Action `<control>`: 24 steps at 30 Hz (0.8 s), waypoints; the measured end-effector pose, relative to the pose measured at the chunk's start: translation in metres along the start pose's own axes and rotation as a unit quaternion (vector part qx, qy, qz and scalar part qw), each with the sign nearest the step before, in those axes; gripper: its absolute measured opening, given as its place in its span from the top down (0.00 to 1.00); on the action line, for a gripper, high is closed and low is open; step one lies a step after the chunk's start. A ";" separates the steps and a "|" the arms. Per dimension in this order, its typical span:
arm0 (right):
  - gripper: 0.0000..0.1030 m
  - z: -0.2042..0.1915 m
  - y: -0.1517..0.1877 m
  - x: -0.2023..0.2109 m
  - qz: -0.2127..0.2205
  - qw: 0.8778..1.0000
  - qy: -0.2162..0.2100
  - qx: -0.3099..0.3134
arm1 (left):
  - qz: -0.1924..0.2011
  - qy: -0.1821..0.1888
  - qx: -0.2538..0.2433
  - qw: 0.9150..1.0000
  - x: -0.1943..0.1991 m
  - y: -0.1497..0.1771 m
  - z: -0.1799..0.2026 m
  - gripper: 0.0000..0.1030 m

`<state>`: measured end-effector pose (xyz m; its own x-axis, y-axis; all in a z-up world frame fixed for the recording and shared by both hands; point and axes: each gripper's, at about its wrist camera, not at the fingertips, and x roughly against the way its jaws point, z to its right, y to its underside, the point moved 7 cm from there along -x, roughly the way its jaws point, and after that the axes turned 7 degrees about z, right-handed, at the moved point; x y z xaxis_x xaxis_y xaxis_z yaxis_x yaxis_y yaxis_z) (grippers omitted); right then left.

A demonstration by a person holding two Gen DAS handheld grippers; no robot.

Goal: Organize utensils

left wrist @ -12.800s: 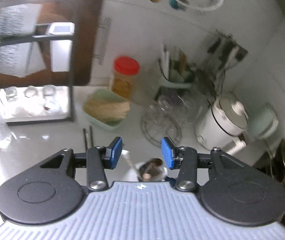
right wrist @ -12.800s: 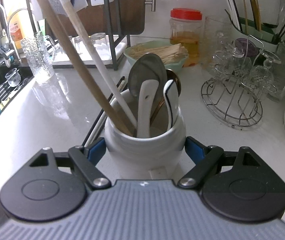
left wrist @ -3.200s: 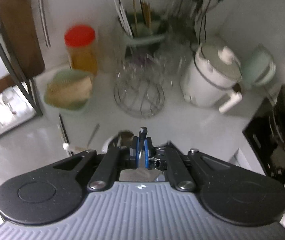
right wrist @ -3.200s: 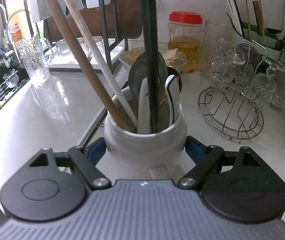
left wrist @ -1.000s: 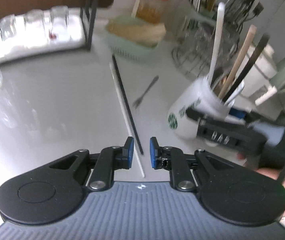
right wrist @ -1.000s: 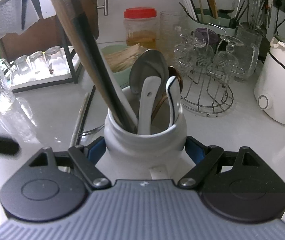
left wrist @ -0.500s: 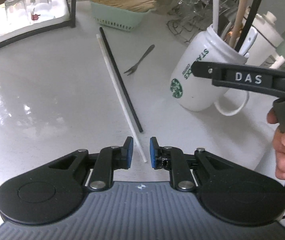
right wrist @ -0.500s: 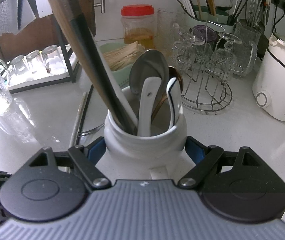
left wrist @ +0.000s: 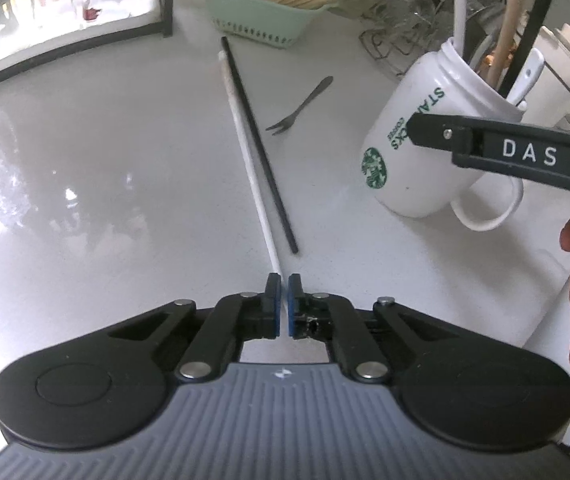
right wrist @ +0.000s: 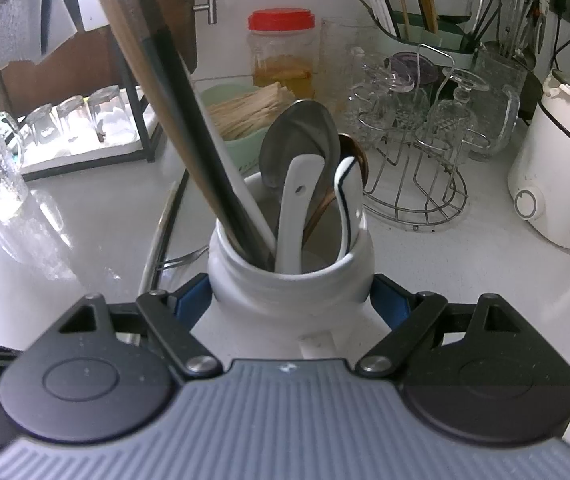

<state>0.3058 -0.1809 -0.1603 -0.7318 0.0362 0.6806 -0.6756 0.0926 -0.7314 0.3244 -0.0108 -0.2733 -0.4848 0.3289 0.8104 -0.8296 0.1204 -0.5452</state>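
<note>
The left gripper has its fingers pinched onto the near tip of the white chopstick, which lies mid-counter touching the black chopstick. The right gripper clamps the white mug, which stands toward the counter's right side, spoons and sticks leaning inside. Held so near its end, the chopstick could swivel or slip when lifted, drag its black neighbour along, or knock the small fork beside them.
</note>
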 end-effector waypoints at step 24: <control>0.14 0.001 -0.003 -0.003 -0.010 1.000 -0.017 0.012 | -0.044 -0.037 0.047 0.997 0.053 0.037 -0.051 0.97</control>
<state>0.3101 -0.1818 -0.1606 -0.7209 0.0014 0.6931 -0.6914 0.0687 -0.7192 0.2823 0.0591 -0.2613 -0.4260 0.2508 0.8693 -0.8901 0.0560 -0.4523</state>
